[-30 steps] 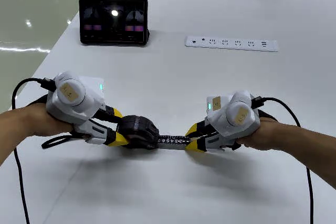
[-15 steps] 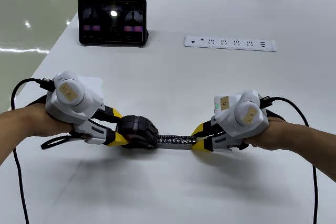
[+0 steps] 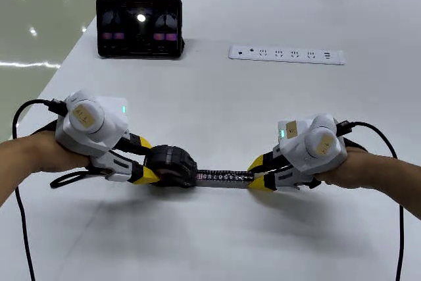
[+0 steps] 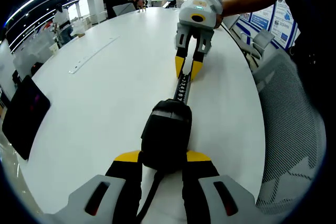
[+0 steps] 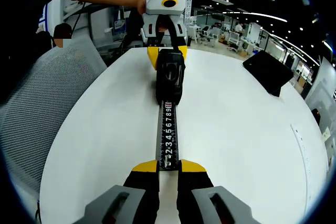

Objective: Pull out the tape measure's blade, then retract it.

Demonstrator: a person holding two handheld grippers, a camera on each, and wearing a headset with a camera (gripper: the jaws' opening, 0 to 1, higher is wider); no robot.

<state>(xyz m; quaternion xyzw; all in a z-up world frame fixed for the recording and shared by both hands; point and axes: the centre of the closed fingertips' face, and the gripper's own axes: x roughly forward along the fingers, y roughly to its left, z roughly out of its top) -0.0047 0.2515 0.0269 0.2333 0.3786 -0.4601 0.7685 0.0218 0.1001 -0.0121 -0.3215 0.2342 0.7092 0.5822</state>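
On the white table in front of me, listed nearest first:

- tape measure: black, rounded case with a rubbery look, lying on the tabletop between my two grippers. I can read no brand on it.
- blade: dark strip with white digits. I read 2 through 9 along it in the right gripper view. A short length is out of the case and lies flat on the table.
- left gripper: white housing and black fingers with yellow tips, which pinch the case from both sides.
- right gripper: same build, its tips pressed together on the blade's free end.
- sticker: tan square on the left housing, with a matching one on the right. The marking is too small to read.
- tablet: black, propped upright at far left, with dim pink panels lit on the screen. Nothing on it is legible.
- power strip: long, flat and white with a row of sockets, well apart from the work.
- cables: black, one trailing from each gripper.
- chair back: grey mesh, beside the table edge.
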